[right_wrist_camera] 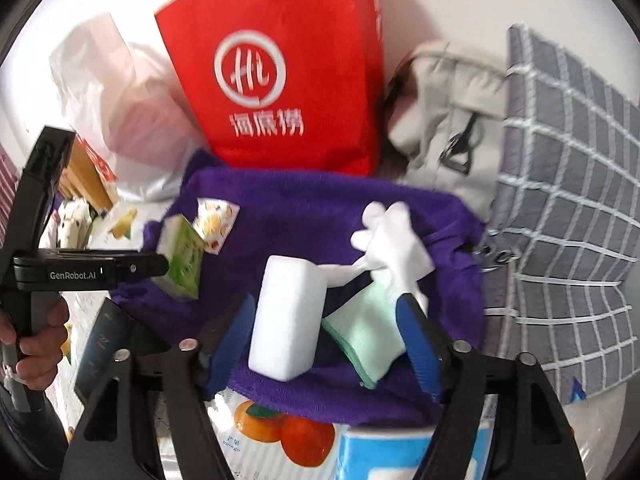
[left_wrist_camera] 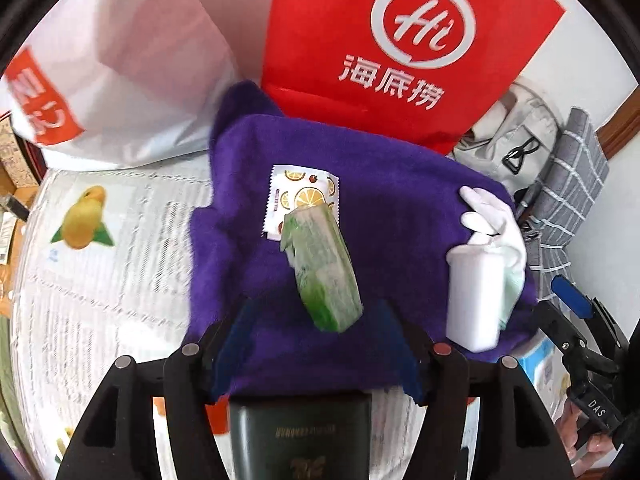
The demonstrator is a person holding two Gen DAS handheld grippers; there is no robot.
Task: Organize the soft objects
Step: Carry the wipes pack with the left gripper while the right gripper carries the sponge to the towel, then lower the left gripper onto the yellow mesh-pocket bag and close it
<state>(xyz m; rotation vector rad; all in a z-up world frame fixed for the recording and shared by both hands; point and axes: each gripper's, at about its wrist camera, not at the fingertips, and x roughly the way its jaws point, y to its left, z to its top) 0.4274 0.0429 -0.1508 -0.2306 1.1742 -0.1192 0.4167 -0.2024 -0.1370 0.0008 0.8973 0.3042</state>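
A purple towel [left_wrist_camera: 400,216] lies spread on the table, also in the right wrist view [right_wrist_camera: 304,200]. On it lie a green tissue pack [left_wrist_camera: 324,268] [right_wrist_camera: 182,256], a fruit-print sachet [left_wrist_camera: 300,196] [right_wrist_camera: 216,220], a white sponge block [left_wrist_camera: 476,296] [right_wrist_camera: 288,312], a white glove [left_wrist_camera: 496,216] [right_wrist_camera: 392,244] and a mint green cloth [right_wrist_camera: 368,336]. My left gripper [left_wrist_camera: 316,344] is open, its blue fingers just short of the tissue pack. My right gripper [right_wrist_camera: 332,344] is open, fingers either side of the sponge block and mint cloth.
A red paper bag [left_wrist_camera: 400,40] [right_wrist_camera: 288,72] stands behind the towel. A white plastic bag [left_wrist_camera: 120,64] is at back left, a beige bag [right_wrist_camera: 448,120] and grey checked cloth [right_wrist_camera: 568,200] at right. A fruit-print table cover [left_wrist_camera: 100,240] lies underneath.
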